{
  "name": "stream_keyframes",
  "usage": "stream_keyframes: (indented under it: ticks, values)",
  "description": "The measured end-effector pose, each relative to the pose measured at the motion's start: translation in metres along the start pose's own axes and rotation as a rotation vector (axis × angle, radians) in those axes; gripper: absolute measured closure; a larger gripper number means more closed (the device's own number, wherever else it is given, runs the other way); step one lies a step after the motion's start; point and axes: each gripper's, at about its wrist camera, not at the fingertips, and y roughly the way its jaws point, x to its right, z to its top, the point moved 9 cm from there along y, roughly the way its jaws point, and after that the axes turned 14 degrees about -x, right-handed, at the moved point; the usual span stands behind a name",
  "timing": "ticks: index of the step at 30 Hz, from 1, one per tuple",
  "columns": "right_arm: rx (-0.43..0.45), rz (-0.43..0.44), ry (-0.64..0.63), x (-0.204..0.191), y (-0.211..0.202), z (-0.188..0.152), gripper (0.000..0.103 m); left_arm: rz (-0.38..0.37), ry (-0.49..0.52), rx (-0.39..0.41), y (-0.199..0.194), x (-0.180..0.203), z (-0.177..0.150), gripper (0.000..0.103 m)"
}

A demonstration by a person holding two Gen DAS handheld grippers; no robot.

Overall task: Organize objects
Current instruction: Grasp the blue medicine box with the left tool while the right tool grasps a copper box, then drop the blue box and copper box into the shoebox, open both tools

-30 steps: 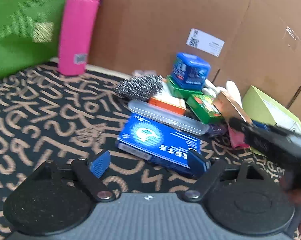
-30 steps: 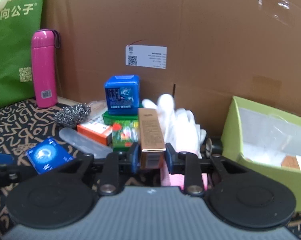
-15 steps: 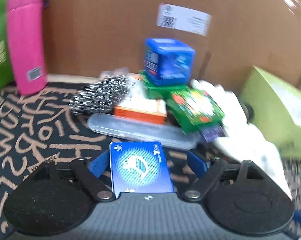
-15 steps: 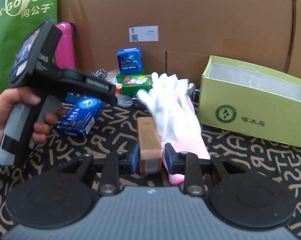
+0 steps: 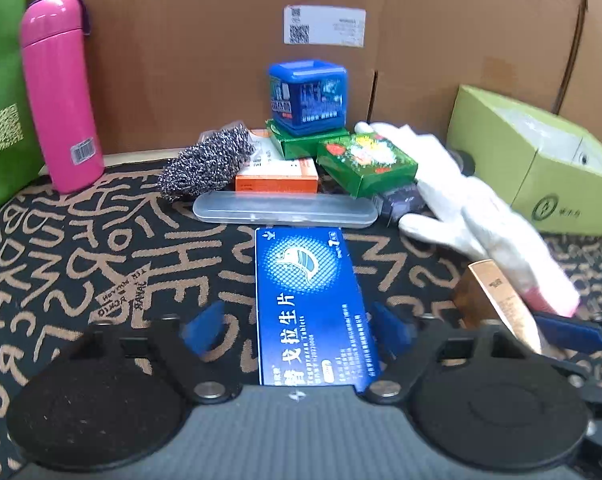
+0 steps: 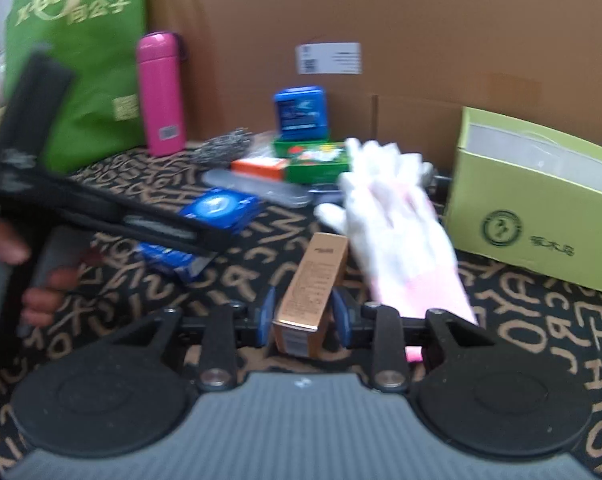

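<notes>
A blue medicine box (image 5: 309, 304) lies flat on the patterned mat (image 5: 81, 248). My left gripper (image 5: 295, 328) straddles it; the jaws are closing, with a gap showing between each pad and the box. In the right wrist view the left gripper (image 6: 205, 236) is a black tool held by a hand (image 6: 41, 292), over the blue medicine box (image 6: 221, 208). My right gripper (image 6: 303, 314) has its pads against a slim gold box (image 6: 317, 280), which is skewed to the right; these jaws are opening slightly. The gold box (image 5: 493, 296) sits low beside a white glove (image 5: 481, 216).
Behind lies a pile: clear plastic case (image 5: 285, 208), steel scourer (image 5: 205, 164), orange box (image 5: 277, 176), green boxes (image 5: 365, 160), blue cube box (image 5: 307, 96). A pink flask (image 5: 61, 92) stands left, an open green carton (image 5: 541, 176) right, a cardboard wall (image 5: 421, 20) at the back.
The left gripper slid forward over the blue box and its jaws narrowed. The right gripper drew back from the pile with the gold box, which now sits skewed.
</notes>
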Motion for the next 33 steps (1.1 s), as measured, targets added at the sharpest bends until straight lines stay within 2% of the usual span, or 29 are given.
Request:
stream_keyframes:
  ticks: [2,6,9,13,14,16,21,25,28,33]
  values:
    - [0.0,-0.008,0.0,-0.002,0.001,0.002,0.072,0.033,0.017,0.013,-0.003,-0.004,-0.002,0.044]
    - [-0.018,-0.019,0.033,0.001,0.011,0.01,0.072,-0.02,-0.022,0.004,-0.011,-0.011,-0.008,0.044]
    - [-0.044,-0.026,0.062,0.004,0.023,0.012,0.072,0.005,-0.027,0.003,-0.009,-0.012,-0.006,0.037]
    - [-0.073,-0.017,0.105,0.007,0.032,0.008,0.072,0.048,0.0,0.003,-0.001,-0.009,-0.001,0.036]
    - [-0.068,-0.018,0.103,0.007,0.032,0.008,0.072,0.053,0.01,0.005,0.0,-0.008,0.0,0.036]
    - [-0.066,-0.018,0.102,0.007,0.031,0.007,0.072,0.032,0.016,0.01,-0.002,-0.007,-0.002,0.044]
    - [-0.041,-0.002,0.139,0.013,0.029,0.006,0.079,0.035,0.015,0.012,-0.006,-0.005,-0.007,0.044]
    - [-0.014,0.021,0.166,0.019,0.015,0.002,0.079,-0.015,-0.005,0.012,-0.018,0.002,-0.01,0.045]
    - [0.036,0.03,0.183,0.029,-0.009,0.005,0.079,-0.061,0.021,0.054,-0.035,0.02,-0.001,0.045]
    - [0.143,-0.038,0.208,0.068,-0.061,0.013,0.079,-0.178,0.098,0.128,-0.067,0.073,0.028,0.045]
